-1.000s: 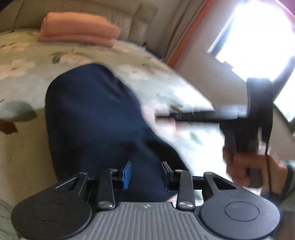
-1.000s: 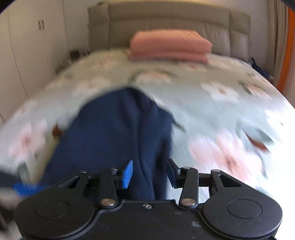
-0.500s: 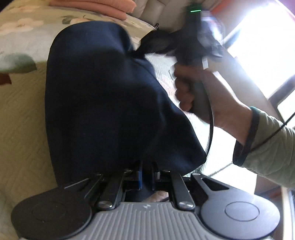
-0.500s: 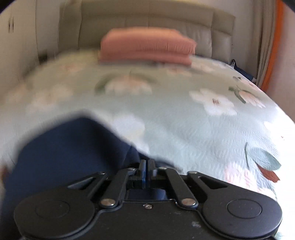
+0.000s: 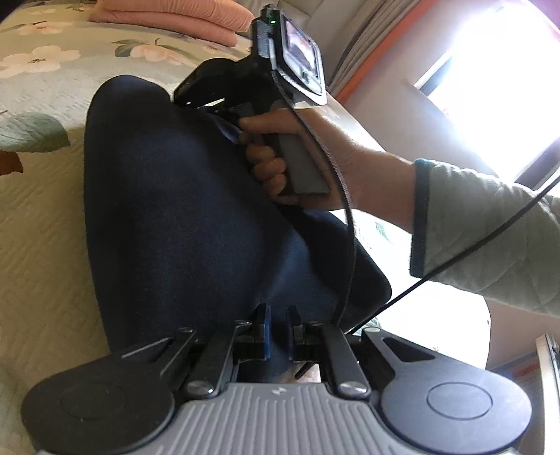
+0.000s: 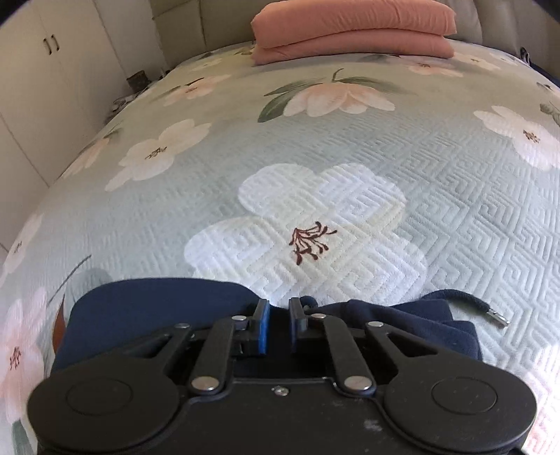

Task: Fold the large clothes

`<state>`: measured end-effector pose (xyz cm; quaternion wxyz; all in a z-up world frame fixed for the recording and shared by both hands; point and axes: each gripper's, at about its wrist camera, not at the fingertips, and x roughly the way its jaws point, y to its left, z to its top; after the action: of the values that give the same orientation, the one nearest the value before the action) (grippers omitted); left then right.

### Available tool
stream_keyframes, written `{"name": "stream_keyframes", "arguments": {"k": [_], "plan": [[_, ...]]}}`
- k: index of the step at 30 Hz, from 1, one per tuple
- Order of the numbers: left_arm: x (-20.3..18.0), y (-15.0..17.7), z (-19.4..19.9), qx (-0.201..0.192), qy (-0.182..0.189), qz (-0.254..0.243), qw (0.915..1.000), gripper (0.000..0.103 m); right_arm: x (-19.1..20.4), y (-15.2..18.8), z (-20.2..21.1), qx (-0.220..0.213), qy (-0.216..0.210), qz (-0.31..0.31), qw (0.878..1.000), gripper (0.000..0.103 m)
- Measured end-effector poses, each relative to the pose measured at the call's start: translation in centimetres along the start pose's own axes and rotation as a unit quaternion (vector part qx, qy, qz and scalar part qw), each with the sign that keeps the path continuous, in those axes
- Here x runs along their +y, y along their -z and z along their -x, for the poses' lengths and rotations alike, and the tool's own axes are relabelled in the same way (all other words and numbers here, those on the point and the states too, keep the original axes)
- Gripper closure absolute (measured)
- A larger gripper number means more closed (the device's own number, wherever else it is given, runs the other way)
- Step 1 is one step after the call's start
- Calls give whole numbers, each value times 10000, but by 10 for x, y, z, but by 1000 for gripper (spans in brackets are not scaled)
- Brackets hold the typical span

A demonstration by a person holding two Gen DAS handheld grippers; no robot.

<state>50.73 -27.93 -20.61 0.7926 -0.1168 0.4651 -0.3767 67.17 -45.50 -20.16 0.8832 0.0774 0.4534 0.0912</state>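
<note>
- Dark navy fleece garment (image 5: 182, 210) lies on the bed's quilted floral bedspread (image 6: 350, 175), bunched into a long mound in the left wrist view.
- Left gripper (image 5: 278, 327), black two-finger tool with a blue pad, is clenched on the garment's near edge; navy fabric fills the narrow gap between its fingers.
- Right gripper (image 6: 278, 323), same build, is pinched on the garment's far edge; dark cloth sits between its blue pad and black pad, the jaws nearly together.
- From the left wrist view the right gripper's body and screen are at the mound's far end, held by the person's right hand (image 5: 301, 154) on the grey handle, pale green sleeve (image 5: 483, 231) behind it.
- Navy drawstring with a metal tip (image 6: 490, 313) lies on the bedspread just right of the right gripper, running out of the garment's folded edge.
- Folded salmon-pink blanket (image 6: 353, 29) sits at the head of the bed, well apart from the garment.
- White cupboard doors (image 6: 52, 63) stand along the left wall.
</note>
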Motion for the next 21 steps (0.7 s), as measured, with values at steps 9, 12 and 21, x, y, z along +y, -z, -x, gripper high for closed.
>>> {"name": "stream_keyframes", "arguments": {"k": [9,12,21], "plan": [[-14,17,56,-359,-154,158,9991,91,23,94,160,-273,-95,379,9989,73],[-2,15,71,-629,-359,591,9956,90,29,160,173,207,496,685,9962,75],[19,33,81,-469,-356,1493,9870,89,6,222,206,847,907,195,9921,70]]}}
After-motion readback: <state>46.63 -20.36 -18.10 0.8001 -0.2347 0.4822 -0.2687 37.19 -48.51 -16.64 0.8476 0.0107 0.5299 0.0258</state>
